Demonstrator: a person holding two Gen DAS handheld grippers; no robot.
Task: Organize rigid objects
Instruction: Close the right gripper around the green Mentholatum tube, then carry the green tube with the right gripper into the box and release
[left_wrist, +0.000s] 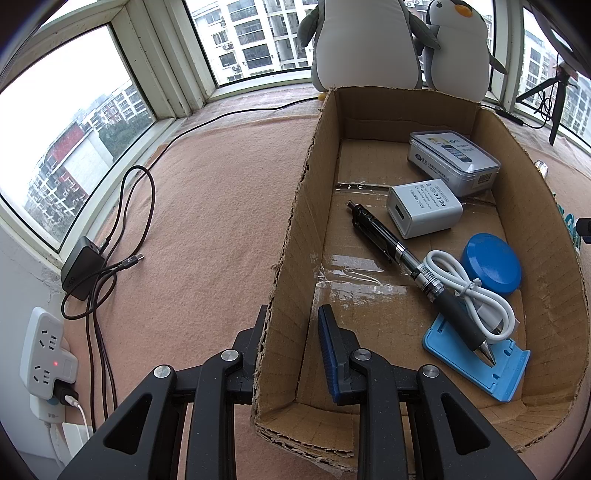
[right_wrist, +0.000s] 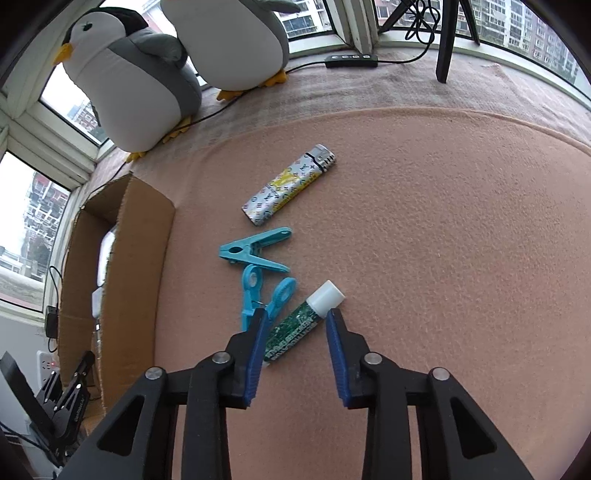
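Note:
In the left wrist view my left gripper (left_wrist: 291, 314) straddles the left wall of the cardboard box (left_wrist: 291, 229), one finger outside and one inside; the wall sits between the jaws. The box holds a black pen (left_wrist: 413, 273), a white charger (left_wrist: 424, 206), a white cable (left_wrist: 476, 295), a blue round lid (left_wrist: 493, 264), a blue phone stand (left_wrist: 476, 362) and a small grey case (left_wrist: 454, 158). In the right wrist view my right gripper (right_wrist: 297, 317) is open, its jaws on either side of a green tube with a white cap (right_wrist: 303, 321) lying on the pink cloth.
Two teal clothespins (right_wrist: 255, 249) (right_wrist: 258, 299) and a patterned lighter (right_wrist: 290, 184) lie beyond the tube. The box (right_wrist: 122, 280) stands to the left. Two plush penguins (right_wrist: 140, 74) sit at the window. A black adapter with cables (left_wrist: 83, 273) and a power strip (left_wrist: 44, 354) lie left.

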